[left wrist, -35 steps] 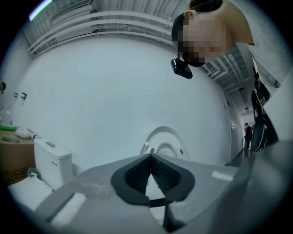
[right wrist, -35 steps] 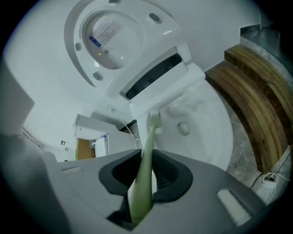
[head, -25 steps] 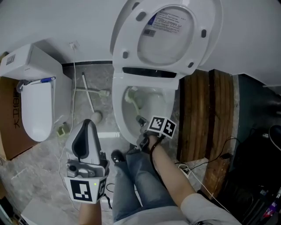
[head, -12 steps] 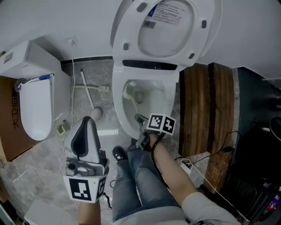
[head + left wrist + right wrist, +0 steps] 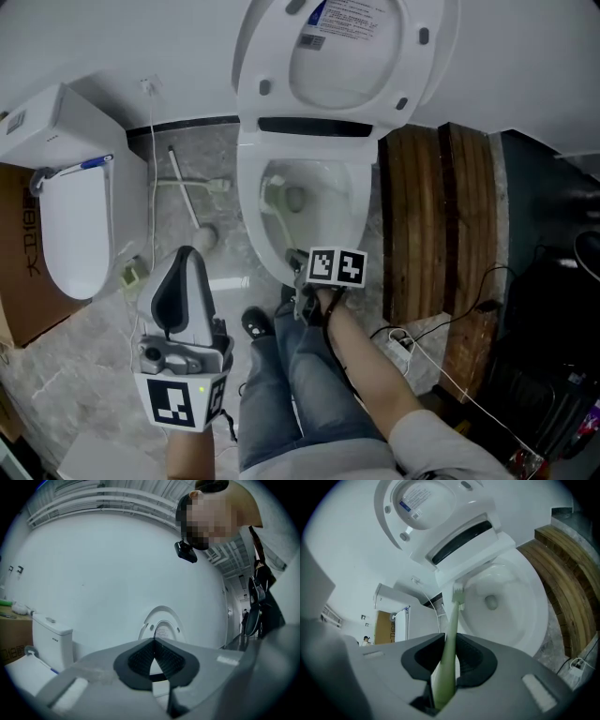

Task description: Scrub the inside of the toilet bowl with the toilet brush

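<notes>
While the right gripper (image 5: 449,644) clamps the pale-green toilet brush (image 5: 453,617), bristles at the inner wall of the toilet bowl (image 5: 247,225), the left gripper (image 5: 153,642) hangs closed, empty.

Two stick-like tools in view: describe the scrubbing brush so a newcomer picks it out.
Find the open toilet with its lid raised and look at the left wall of its bowl. The toilet brush is the pale green stick running from the right gripper's jaws to a small bristle head there. The other stick, a white rod, lies loose on the floor.
</notes>
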`<state>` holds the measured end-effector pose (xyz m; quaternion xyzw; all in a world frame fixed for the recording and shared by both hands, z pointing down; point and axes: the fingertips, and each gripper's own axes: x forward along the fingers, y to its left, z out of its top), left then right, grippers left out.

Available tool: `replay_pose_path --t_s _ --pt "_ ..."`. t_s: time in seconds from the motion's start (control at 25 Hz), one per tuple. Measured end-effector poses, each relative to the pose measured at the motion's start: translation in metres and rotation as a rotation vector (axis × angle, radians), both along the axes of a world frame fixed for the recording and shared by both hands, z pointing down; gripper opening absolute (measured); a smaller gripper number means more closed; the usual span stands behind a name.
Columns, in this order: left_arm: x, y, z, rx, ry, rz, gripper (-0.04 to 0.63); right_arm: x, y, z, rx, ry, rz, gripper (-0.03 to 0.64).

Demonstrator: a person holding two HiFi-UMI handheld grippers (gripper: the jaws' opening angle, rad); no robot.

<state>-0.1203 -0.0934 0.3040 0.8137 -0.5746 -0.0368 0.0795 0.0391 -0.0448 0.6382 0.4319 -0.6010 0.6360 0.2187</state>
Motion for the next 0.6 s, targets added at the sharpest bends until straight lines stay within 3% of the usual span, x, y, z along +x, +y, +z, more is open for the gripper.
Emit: replay_pose_path --t_s 0.6 --pt "0.005 0.030 -0.011 0.034 0.031 0.065 0.005 0.007 0.070 0.003 -0.007 0.088 -0.159 0.077"
